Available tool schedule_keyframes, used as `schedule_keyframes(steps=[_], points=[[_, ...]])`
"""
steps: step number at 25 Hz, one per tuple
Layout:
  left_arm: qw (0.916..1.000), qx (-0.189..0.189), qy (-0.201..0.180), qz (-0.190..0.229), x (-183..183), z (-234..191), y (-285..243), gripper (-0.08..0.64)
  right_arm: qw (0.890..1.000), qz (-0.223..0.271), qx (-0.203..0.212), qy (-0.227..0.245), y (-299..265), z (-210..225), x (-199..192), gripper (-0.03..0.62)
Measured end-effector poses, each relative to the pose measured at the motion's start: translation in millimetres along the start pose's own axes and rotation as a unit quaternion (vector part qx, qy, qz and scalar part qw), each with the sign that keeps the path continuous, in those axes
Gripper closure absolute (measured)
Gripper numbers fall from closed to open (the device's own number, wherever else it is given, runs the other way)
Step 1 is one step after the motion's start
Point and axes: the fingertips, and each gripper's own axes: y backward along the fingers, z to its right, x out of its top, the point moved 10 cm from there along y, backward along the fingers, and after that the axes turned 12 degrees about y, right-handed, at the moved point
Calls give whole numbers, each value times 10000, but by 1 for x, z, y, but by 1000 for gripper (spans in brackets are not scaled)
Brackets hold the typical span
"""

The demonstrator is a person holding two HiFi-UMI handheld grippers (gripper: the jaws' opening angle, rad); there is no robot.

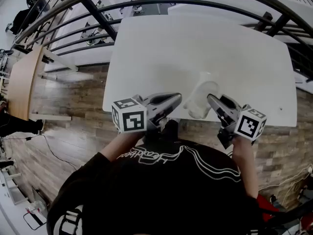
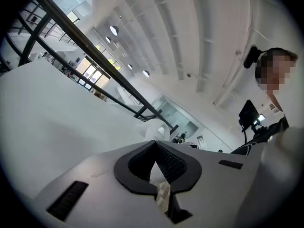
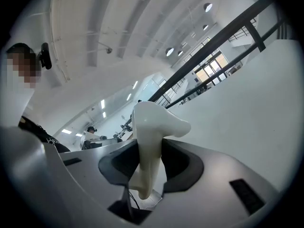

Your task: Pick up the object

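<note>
The object is a glossy white piece (image 1: pixel 199 102) with a rounded, spout-like top, held just over the near edge of the white table (image 1: pixel 195 48). My right gripper (image 1: pixel 211 100) is shut on it. In the right gripper view the white piece (image 3: pixel 151 127) stands up between the dark pads (image 3: pixel 178 163), which press on its narrow lower part, and its top pokes out beyond my right gripper (image 3: pixel 149 148). My left gripper (image 1: pixel 177 99) hovers close to the object's left side, jaws together and empty. In the left gripper view my left gripper (image 2: pixel 154 144) points over the table.
A black railing (image 1: pixel 98 13) curves round the table's far side. Wood-plank floor (image 1: pixel 73 97) lies to the left and right below the table. A wooden tabletop (image 1: pixel 22 82) stands at the far left, and a person in dark clothes (image 1: pixel 24 13) is at the top left.
</note>
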Motion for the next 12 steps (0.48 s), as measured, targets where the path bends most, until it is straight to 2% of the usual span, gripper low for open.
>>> schedule_keyframes(steps=[5,12], points=[[9998,-111,-159,81,-22,29,0,554,9987,485,113,-124,45,-17,-10,462],[9988,-213,-427,138,-32,60,8,554,9967,807,82,77,76,-46,-12,463]])
